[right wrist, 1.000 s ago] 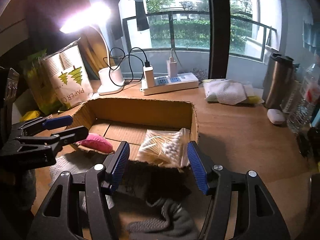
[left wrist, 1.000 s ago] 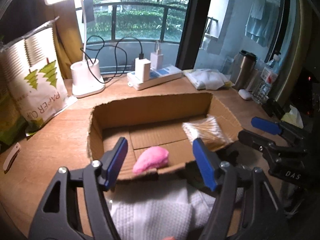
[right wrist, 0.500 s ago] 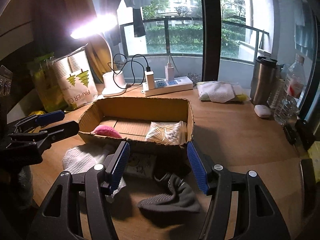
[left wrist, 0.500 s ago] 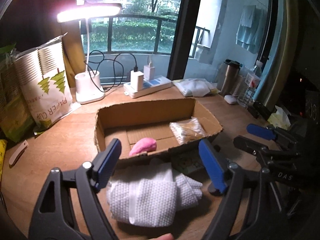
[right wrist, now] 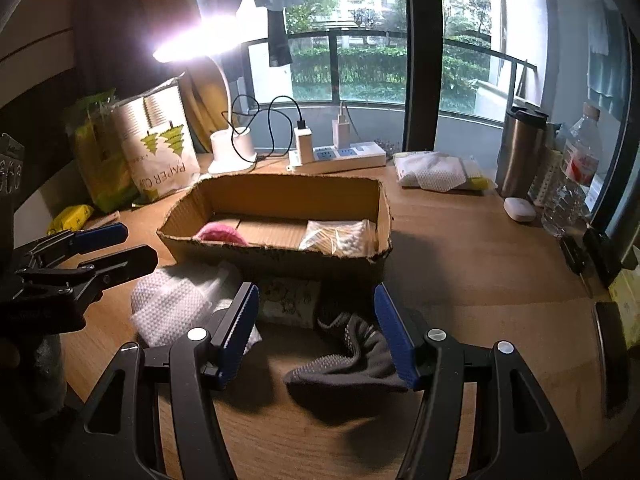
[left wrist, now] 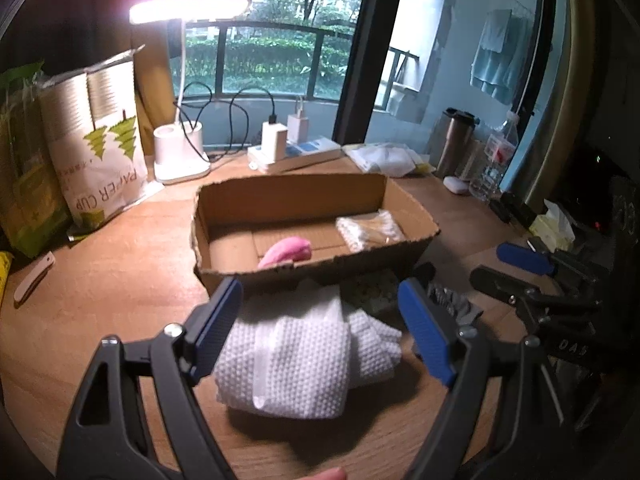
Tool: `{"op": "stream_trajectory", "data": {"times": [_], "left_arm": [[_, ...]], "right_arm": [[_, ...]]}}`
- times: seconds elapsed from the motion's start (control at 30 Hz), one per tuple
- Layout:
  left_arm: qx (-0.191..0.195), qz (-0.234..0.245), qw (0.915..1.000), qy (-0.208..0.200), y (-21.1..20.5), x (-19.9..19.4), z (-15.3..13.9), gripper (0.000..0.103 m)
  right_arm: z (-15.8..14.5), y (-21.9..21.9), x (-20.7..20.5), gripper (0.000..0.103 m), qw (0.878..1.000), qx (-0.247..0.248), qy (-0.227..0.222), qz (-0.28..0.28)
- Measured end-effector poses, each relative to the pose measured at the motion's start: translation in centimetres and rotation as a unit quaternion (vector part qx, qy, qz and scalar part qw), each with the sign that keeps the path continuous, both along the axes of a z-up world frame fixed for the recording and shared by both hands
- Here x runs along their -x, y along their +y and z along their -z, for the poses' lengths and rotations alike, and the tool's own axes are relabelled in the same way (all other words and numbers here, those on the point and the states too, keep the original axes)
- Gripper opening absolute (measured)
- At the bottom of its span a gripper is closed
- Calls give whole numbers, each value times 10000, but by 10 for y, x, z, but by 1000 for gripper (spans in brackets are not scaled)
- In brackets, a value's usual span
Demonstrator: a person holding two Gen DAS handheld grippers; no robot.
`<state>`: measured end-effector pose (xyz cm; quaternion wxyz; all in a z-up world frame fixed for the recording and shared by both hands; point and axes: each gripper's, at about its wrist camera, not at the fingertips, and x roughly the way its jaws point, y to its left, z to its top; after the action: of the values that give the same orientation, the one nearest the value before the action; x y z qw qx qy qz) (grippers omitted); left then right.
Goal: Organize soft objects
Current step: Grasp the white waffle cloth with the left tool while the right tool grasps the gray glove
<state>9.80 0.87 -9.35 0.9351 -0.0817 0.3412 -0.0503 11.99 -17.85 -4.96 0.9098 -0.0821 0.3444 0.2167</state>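
Note:
A cardboard box (left wrist: pixel 296 270) (right wrist: pixel 276 256) stands mid-table and holds a pink soft item (left wrist: pixel 286 251) (right wrist: pixel 220 233) and a bag of cotton swabs (left wrist: pixel 370 232) (right wrist: pixel 340 237). In front of the box lie a folded white textured cloth (left wrist: pixel 304 356) (right wrist: pixel 172 304), a small patterned pack (right wrist: pixel 289 305) and a dark grey sock (right wrist: pixel 352 356). My left gripper (left wrist: pixel 320 332) is open and empty above the white cloth. My right gripper (right wrist: pixel 316 330) is open and empty above the sock and pack.
A lit desk lamp (left wrist: pixel 180 152), a paper cup bag (left wrist: pixel 100 152), a power strip with chargers (left wrist: pixel 292 152), a white cloth pack (right wrist: pixel 436 172), a steel tumbler (right wrist: pixel 520 152) and a water bottle (right wrist: pixel 572 184) line the back and sides of the wooden table (right wrist: pixel 460 264).
Both grippers have pulled back from the box and risen. The white cloth, sock and patterned pack have come into fuller view. Both grippers stay open.

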Motion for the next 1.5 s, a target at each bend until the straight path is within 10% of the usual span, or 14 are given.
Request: {"op": "stream_trajectory", "data": {"times": [1.3, 1.5], "left_arm": [[-382, -234, 9942, 973, 7, -5, 70, 81], [-365, -122, 9950, 923, 10, -1, 68, 28]], "right_arm": [[71, -22, -19, 64, 9963, 198, 774, 313], [75, -22, -19, 64, 9959, 266, 785, 355]]}}
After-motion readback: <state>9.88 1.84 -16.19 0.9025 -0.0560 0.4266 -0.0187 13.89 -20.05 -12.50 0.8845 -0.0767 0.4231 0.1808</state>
